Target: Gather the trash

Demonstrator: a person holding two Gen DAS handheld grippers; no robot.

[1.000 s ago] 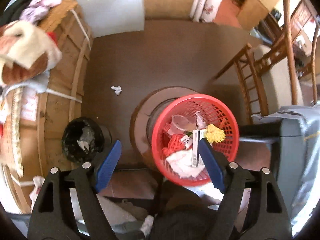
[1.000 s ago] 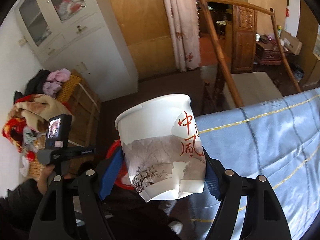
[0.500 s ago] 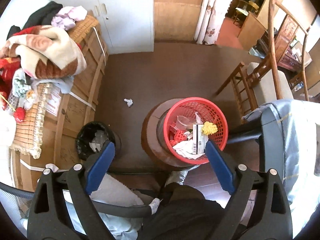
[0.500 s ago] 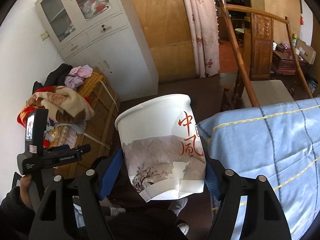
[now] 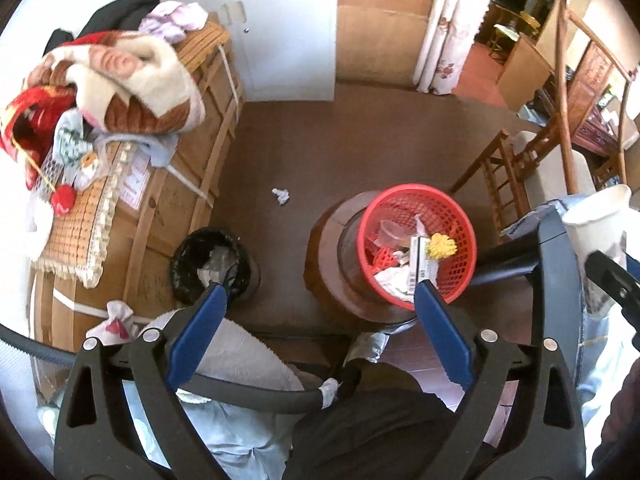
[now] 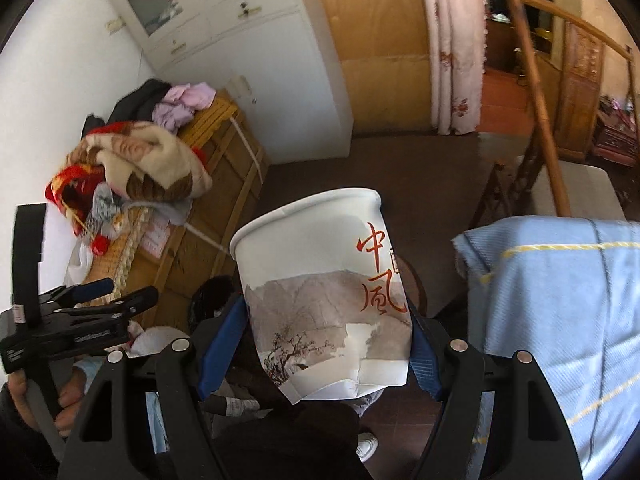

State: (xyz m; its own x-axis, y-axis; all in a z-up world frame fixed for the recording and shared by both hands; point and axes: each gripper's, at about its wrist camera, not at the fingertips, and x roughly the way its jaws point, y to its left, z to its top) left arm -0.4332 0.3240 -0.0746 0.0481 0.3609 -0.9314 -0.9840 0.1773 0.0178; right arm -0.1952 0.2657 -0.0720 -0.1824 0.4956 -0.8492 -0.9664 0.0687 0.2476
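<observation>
The right gripper (image 6: 324,344) is squeezing a white paper cup (image 6: 320,280) low down, near its bottom, and the cup is tilting. The cup is looking light and thin, and its bottom edge is already bending in, so a hard squeeze is likely crushing it; holding it around the lower side is working. The left gripper (image 5: 320,296) is standing wide apart with nothing in it, hanging above the red basket (image 5: 460,216) of trash. A crumpled paper (image 5: 280,196) is lying on the floor, well apart from the black bin (image 5: 188,276). The inside of the cup is hiding from both views.
</observation>
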